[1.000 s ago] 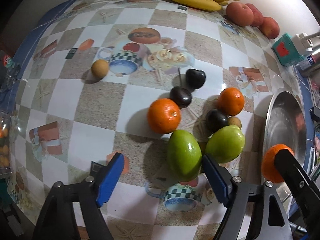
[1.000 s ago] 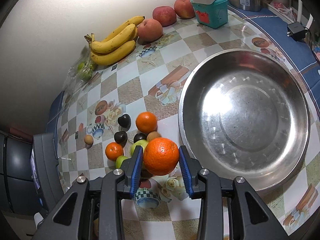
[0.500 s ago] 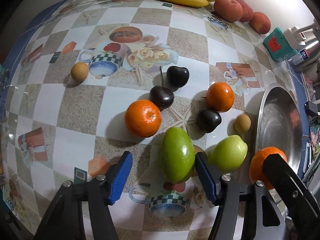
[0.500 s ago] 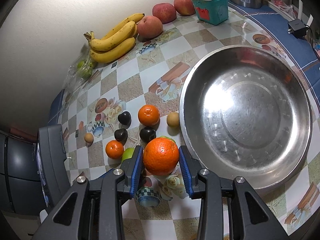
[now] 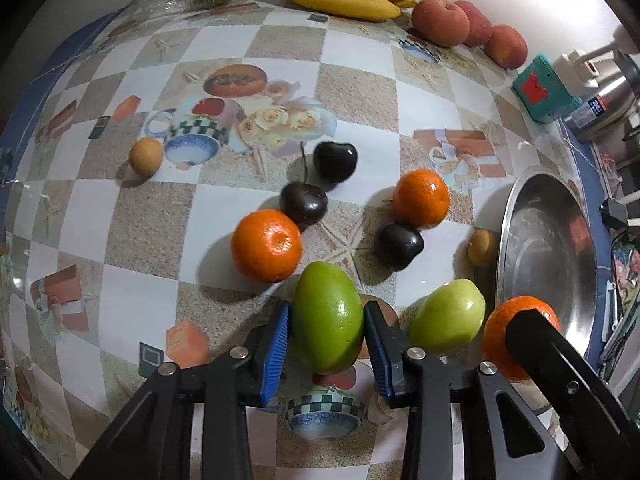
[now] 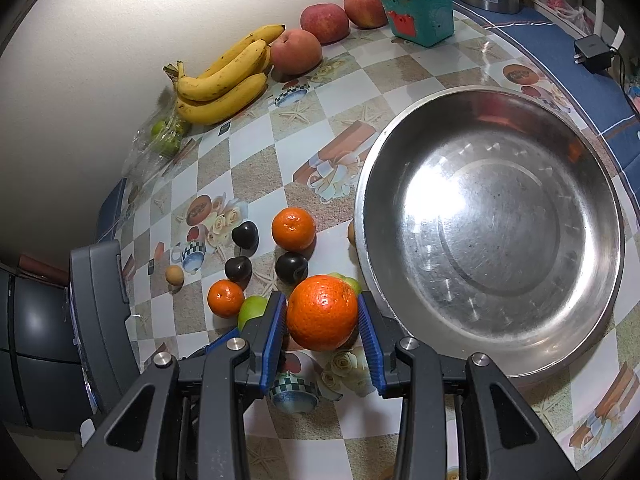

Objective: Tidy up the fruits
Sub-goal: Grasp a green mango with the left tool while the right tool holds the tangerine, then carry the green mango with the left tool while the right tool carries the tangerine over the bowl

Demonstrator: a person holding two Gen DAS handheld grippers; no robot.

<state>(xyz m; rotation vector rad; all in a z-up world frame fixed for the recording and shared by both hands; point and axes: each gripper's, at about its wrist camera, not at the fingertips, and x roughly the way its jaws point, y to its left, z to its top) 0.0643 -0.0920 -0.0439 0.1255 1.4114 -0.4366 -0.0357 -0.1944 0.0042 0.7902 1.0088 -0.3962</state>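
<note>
1. Nothing is in the bowl (image 6: 492,236) yet, so the sorting looks barely begun; both grippers are loaded, but no fruit is delivered.
2. Far left of the left gripper (image 5: 326,338), a small tan fruit (image 5: 146,156) sits alone, well apart from the cluster.
3. Just ahead-left of it, an orange (image 5: 266,246) touches a dark plum (image 5: 303,205), with a second plum (image 5: 335,161) beyond.
4. The left gripper is clamped on a green mango (image 5: 327,322), blue pads pressed to both flanks. It is glossy, smooth and oval; I cannot tell if it is off the table.
5. Ahead-right of it are a third plum (image 5: 399,246) and another orange (image 5: 421,199); just right lies a second mango (image 5: 448,318).
6. The right gripper (image 6: 323,320) grips a big orange (image 6: 322,312), bright and pebbled, just left of the bowl's rim.
7. Far ahead, bananas (image 6: 224,80) and peaches (image 6: 296,52) wait by the wall.
8. Still left: everything on the table.
</note>
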